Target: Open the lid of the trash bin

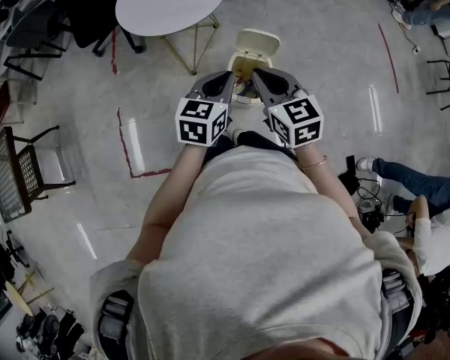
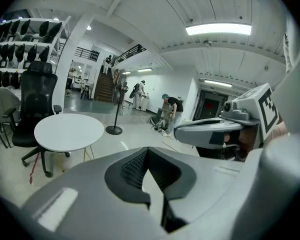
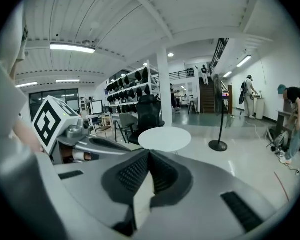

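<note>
Bin: the trash bin [image 1: 245,67] stands on the floor straight ahead of you, just beyond both gripper tips and to the right of the round white table [image 1: 171,2].
Lid: the lid [image 1: 256,43] looks tipped up and back on the far side of the bin. A yellowish opening shows below it on the near side.
Task status: judged from the head view alone, the lid looks open, so the opening step looks done. I see nothing left except perhaps backing off. Neither gripper view shows the bin, so there is no second check.
Left gripper: the left gripper [image 1: 226,77] is held in front of your chest. Its jaws are brought together at the tips with nothing between them, and it is not on the bin.
Right gripper: the right gripper [image 1: 257,75] sits just beside the left one, tips close together. Its jaws are also closed on nothing.
Aim: both gripper cameras look level across the room at the table and a black office chair [image 2: 37,99], not down at the bin.
Surroundings: there are red tape lines [image 1: 125,145] on the floor to the near left, and seated people at the right edge, well apart from the bin.
</note>
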`<action>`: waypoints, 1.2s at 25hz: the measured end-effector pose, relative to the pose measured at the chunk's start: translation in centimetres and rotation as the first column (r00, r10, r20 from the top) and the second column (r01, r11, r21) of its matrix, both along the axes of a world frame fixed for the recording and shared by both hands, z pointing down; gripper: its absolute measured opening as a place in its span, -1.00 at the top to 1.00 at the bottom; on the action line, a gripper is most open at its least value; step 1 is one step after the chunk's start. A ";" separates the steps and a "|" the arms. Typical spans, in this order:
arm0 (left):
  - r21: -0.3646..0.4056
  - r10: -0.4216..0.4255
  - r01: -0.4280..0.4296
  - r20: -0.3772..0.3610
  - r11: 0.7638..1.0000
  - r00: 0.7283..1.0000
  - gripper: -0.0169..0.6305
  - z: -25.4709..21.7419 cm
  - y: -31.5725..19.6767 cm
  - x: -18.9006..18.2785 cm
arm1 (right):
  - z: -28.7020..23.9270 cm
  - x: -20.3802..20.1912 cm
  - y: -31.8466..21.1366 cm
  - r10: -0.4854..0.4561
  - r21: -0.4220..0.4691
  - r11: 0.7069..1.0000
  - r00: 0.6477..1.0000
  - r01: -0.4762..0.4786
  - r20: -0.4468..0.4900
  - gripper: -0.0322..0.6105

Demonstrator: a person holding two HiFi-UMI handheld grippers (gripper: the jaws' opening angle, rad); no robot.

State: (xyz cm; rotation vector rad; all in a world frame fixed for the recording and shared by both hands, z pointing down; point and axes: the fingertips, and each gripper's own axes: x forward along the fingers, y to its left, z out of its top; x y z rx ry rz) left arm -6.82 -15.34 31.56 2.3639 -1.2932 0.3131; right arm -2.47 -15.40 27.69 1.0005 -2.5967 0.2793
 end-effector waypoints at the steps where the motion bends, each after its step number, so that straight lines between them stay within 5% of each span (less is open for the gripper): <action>1: -0.004 0.000 0.000 0.001 1.000 1.000 0.93 0.1 0.1 0.1 | 0.1 0.2 0.0 0.000 -0.001 1.000 1.000 0.000 -0.004 0.88; 30: -0.039 0.011 -0.011 -0.007 0.999 1.000 0.93 0.7 0.5 0.4 | 1.6 0.6 0.2 0.005 -0.047 0.999 1.000 -0.005 0.002 0.88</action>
